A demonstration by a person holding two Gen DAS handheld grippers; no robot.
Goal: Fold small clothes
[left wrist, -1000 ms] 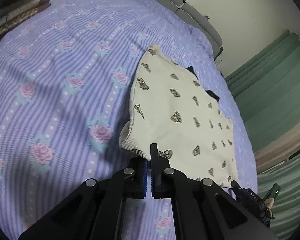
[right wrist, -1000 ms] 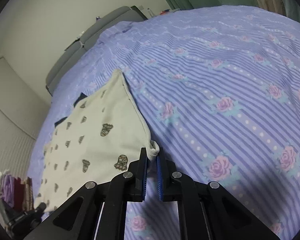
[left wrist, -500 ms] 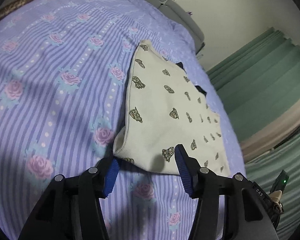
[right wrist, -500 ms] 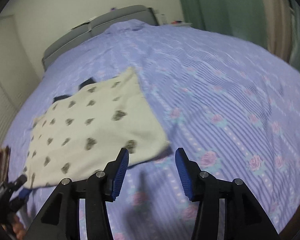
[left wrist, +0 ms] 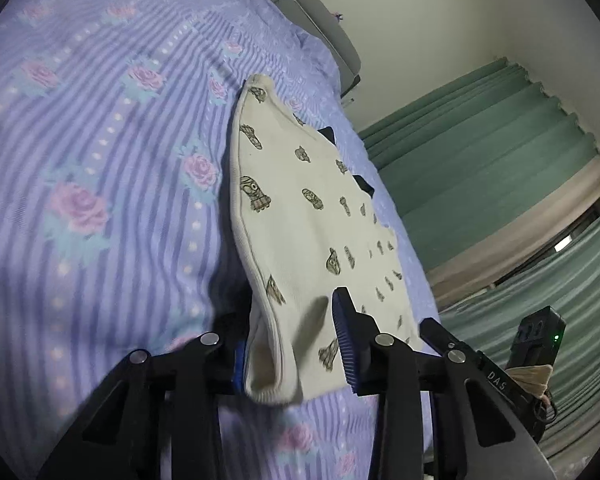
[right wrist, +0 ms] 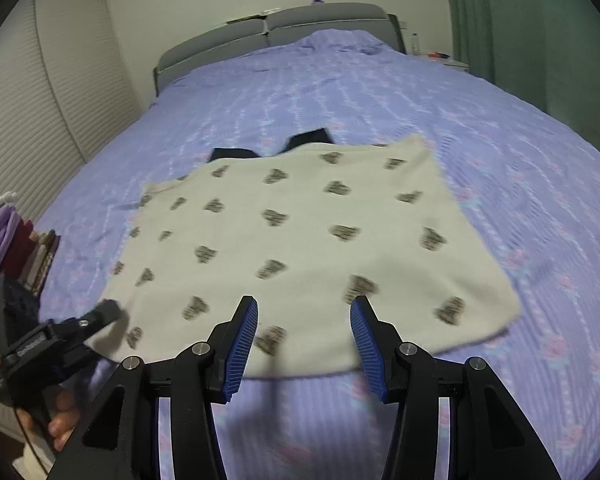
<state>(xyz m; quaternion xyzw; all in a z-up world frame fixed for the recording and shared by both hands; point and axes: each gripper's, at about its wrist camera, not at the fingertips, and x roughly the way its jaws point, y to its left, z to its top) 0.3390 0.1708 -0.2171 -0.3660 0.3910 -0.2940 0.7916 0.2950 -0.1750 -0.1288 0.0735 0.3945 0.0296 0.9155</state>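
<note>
Grey headboard (right wrist: 284, 26), green curtains (left wrist: 480, 160)

A home bedroom: a wide bed (right wrist: 380, 92) under a purple striped bedspread with pink roses, a grey padded headboard (right wrist: 268, 34), green curtains (left wrist: 480, 152) and a slatted wardrobe door (right wrist: 28, 120)

Dim, bluish indoor light, soft shadows under the garment (left wrist: 300, 216) and on the bedspread (left wrist: 100, 160), motion smear in the right view, fisheye bending and black corners.
</note>
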